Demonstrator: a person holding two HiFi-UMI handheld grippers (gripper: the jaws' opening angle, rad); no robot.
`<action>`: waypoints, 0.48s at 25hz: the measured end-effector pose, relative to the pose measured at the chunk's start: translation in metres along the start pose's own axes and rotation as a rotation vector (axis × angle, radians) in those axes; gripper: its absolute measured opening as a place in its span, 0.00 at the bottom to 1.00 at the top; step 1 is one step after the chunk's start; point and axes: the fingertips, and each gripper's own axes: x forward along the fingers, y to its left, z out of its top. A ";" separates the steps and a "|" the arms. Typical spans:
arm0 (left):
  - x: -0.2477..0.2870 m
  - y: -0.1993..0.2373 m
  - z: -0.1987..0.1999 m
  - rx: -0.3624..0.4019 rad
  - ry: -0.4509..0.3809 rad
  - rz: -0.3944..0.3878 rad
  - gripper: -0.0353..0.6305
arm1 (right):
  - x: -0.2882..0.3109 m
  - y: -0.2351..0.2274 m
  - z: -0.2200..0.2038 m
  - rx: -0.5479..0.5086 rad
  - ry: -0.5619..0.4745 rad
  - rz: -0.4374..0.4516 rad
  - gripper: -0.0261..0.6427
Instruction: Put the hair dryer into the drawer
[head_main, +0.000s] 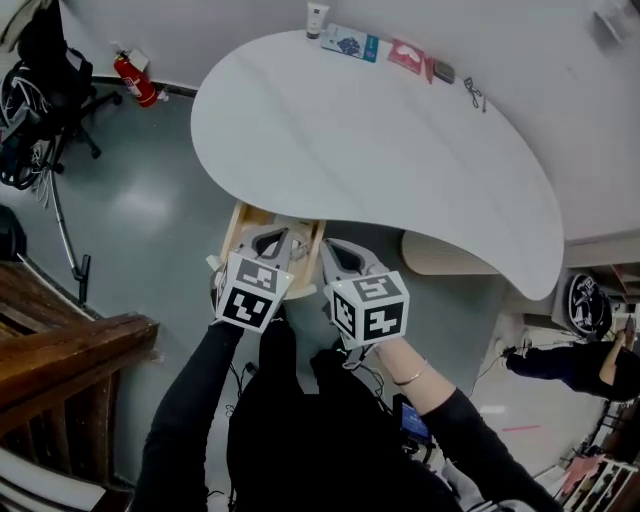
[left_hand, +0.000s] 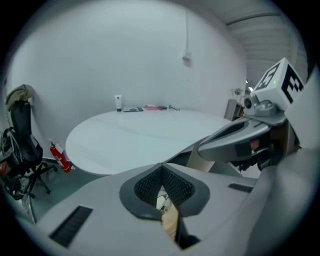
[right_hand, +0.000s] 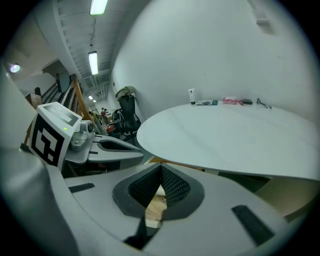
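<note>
Drawer (head_main: 238, 222): hair dryer (left_hand: 161, 202) below left tongs (left_hand: 161, 170)

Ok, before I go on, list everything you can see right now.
table: one, white, middle of the view
drawer: one, pale wood, open under the table's near edge
hair dryer: cannot make it out; the grippers cover most of the drawer
tube: one, white, table's far edge
teal packet: one, beside the tube
pink packet: one, right of the teal packet
fire extinguisher: one, red, floor by the wall at left
office chair: one, black, far left
bystander: one, dark clothes, right edge
left gripper: grey, shut, empty, over the drawer
right gripper: grey, shut, empty, beside the left gripper
</note>
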 end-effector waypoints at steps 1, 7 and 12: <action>-0.007 -0.001 0.006 -0.023 -0.030 0.020 0.07 | -0.003 0.001 0.002 -0.005 -0.007 0.014 0.04; -0.050 -0.012 0.034 -0.119 -0.182 0.123 0.07 | -0.021 0.005 0.016 -0.027 -0.057 0.088 0.04; -0.082 -0.030 0.050 -0.126 -0.259 0.185 0.07 | -0.046 0.009 0.031 -0.077 -0.111 0.132 0.04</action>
